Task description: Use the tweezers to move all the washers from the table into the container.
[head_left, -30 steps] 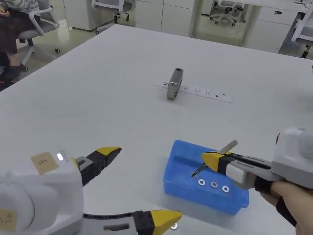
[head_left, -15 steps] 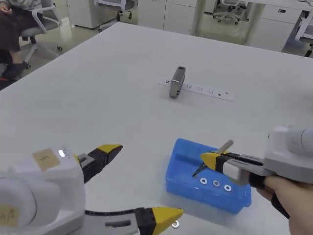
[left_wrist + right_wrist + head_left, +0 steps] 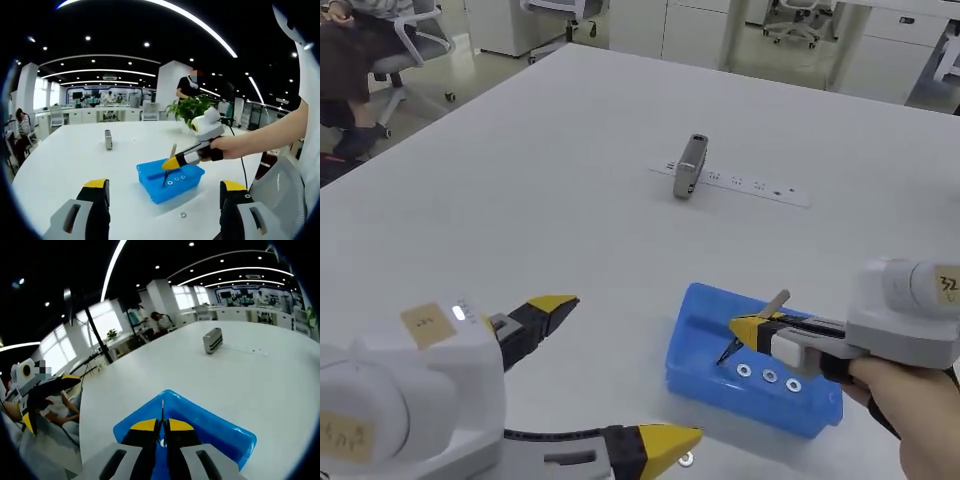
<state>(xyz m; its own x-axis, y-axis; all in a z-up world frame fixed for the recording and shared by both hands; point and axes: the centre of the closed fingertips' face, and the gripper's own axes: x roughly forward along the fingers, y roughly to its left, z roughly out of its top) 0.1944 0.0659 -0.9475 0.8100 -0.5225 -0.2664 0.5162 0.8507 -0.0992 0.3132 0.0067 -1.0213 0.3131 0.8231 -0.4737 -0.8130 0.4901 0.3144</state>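
Blue container (image 3: 698,318) holds three washers (image 3: 769,376); right gripper (image 3: 745,328), clamped on tweezers (image 3: 727,350), should rise straight out, then seek the lone washer (image 3: 686,459) by the splayed left gripper (image 3: 620,372).

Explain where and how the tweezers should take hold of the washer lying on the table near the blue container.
Pinch the washer across its ring, one tweezers tip through the hole and one outside. It lies flat on the table, so coming down from above looks best; from the side there is little edge to catch.
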